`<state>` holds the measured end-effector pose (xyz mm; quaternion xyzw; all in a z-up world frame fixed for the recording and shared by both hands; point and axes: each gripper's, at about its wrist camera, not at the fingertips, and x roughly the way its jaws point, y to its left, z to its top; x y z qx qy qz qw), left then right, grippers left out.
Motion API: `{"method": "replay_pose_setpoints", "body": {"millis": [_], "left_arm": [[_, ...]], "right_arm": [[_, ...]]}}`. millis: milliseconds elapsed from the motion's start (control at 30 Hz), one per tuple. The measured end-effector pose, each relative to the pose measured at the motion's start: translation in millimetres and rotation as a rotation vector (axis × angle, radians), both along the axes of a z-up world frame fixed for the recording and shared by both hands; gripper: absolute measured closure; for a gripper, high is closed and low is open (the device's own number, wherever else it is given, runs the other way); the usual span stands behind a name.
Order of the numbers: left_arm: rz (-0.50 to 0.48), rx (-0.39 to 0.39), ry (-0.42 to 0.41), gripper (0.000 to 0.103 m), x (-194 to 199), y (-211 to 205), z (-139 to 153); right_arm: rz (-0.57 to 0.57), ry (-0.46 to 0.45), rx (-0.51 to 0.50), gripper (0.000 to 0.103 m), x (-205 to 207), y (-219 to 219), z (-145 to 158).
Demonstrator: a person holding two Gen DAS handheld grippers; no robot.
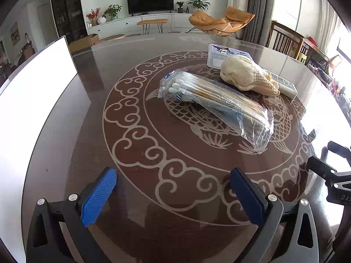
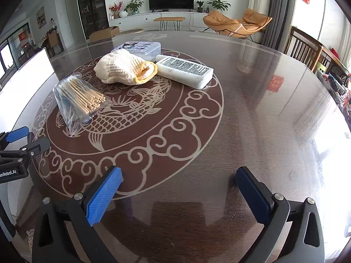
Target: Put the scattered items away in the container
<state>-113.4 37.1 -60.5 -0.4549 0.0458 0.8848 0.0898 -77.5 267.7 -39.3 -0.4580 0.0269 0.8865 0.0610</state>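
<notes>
Tongs both stand spread and empty, low over the glass-topped table [image 2: 252,114]. The left gripper [image 1: 173,194] hangs with bare glass between its blue pads; the right gripper [image 2: 178,194] does likewise, just beside it. Ahead of the left one lies a bag of cotton swabs [image 1: 216,107]. Beyond that sits a cream knitted glove [image 2: 125,68], touching a white printed tube [image 2: 186,72] whose text is too small to read. Farthest, a clear lidded box [image 2: 140,47] is half hidden behind the glove. At far left, a white board [image 1: 33,92] is cut off by the frame.
</notes>
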Motion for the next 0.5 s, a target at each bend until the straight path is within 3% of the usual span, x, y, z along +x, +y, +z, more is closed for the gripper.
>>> {"method": "replay_pose_setpoints", "body": {"millis": [500], "left_arm": [[0.0, 0.0, 0.0, 0.0, 0.0, 0.0, 0.3]], "right_arm": [[0.0, 0.0, 0.0, 0.0, 0.0, -0.2, -0.3]]}}
